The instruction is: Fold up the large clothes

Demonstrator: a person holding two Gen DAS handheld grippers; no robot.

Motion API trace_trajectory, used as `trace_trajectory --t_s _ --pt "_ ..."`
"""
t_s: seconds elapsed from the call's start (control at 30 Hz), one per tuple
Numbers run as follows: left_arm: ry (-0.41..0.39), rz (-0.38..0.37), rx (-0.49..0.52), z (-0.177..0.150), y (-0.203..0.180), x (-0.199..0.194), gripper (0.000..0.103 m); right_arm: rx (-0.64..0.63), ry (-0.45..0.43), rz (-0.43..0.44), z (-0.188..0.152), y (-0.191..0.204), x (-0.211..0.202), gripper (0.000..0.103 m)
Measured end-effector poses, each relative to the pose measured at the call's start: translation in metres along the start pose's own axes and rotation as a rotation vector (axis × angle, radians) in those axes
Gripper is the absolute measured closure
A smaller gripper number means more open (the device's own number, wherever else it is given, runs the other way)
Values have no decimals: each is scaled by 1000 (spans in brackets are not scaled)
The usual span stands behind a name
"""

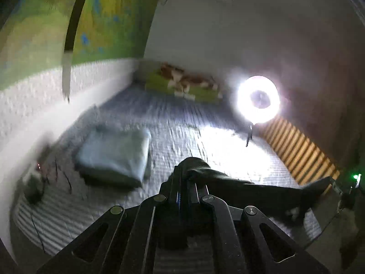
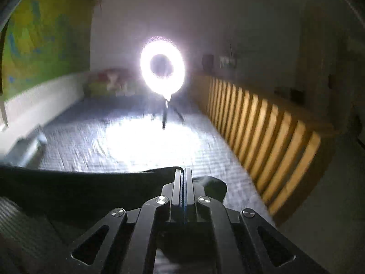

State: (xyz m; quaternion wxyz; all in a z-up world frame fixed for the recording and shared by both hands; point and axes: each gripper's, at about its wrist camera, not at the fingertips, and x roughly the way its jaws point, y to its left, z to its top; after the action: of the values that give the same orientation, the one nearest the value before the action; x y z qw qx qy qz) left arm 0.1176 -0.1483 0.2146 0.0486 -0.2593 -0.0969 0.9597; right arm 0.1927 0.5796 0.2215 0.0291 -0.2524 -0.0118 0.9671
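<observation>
Item: dark garment (image 1: 257, 194), large, held stretched above the bed (image 1: 182, 123) between two grips. Landmark for all places: the ring light (image 1: 258, 99) standing on its small tripod on the bed. Left hand-held gripper (image 1: 185, 175): jaws clenched on one bunched end of the garment, which sits on the near side of the ring light; from there the cloth runs away to that gripper's right. Right hand-held gripper (image 2: 184, 175): jaws pressed together on the opposite end, directly in front of the ring light, with the cloth running off to its left as a taut dark band and a small lump of fabric bulging at its right side. Long axis of the garment: from one grip to the other, crosswise to the line from the grippers to the ring light, roughly level, lifted clear of the quilted cover. Neither hand is nearer the cloth; each holds an end. Judged step: the piece is raised and spread, ready to be laid flat on the lit patch of cover in front of the ring light before folding. Other entries: folded pale blue cloth (image 1: 116, 153), left of the ring light and nearer the white wall; green cushion with a reddish cover (image 1: 184, 84), beyond and left of it; wooden slatted rail (image 2: 262, 143), to its right. Both views blurred; fine detail of the fabric cannot be told.
</observation>
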Motion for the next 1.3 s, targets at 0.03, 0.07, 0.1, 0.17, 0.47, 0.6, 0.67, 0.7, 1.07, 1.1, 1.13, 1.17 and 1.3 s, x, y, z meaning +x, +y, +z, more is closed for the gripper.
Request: trace_trajectory --t_s 0.03,0.07,0.1,0.17,0.47,0.6,0.67,0.7,1.07,1.1,1.13,1.17,1.3 --pt "4 8 11 12 -2 8 100 5 -14 10 13 2 6 103" --pt "24 18 15 24 -2 23 100 8 -14 10 21 4 15 103" --pt "49 32 20 31 -4 40 100 7 -2 7 30 9 34 103" --pt "122 85 28 38 -1 91 100 0 45 -4 37 19 74 103" --pt "642 200 -19 -35 46 344 78 -67 544 -83 -32 54 296 101" --pt "635 185 4 -52 55 333 77 -82 592 -40 -56 46 296 91" --pt "612 174 2 -59 62 314 76 -96 549 -44 -56 40 280 81" --pt "611 156 9 -65 63 301 75 -83 533 -27 -53 36 272 75" --pt "724 20 -15 -159 63 252 57 -186 504 395 -95 74 173 59" --pt "732 -1 -25 -166 60 252 55 -238 499 415 -104 84 164 59" --pt "735 -18 -29 -170 58 250 54 -278 493 430 -109 92 159 58" --pt "737 -33 -29 -174 55 249 51 -310 489 444 -113 98 154 55" --pt "743 -49 -6 -188 43 248 49 -437 470 473 -130 127 147 45"
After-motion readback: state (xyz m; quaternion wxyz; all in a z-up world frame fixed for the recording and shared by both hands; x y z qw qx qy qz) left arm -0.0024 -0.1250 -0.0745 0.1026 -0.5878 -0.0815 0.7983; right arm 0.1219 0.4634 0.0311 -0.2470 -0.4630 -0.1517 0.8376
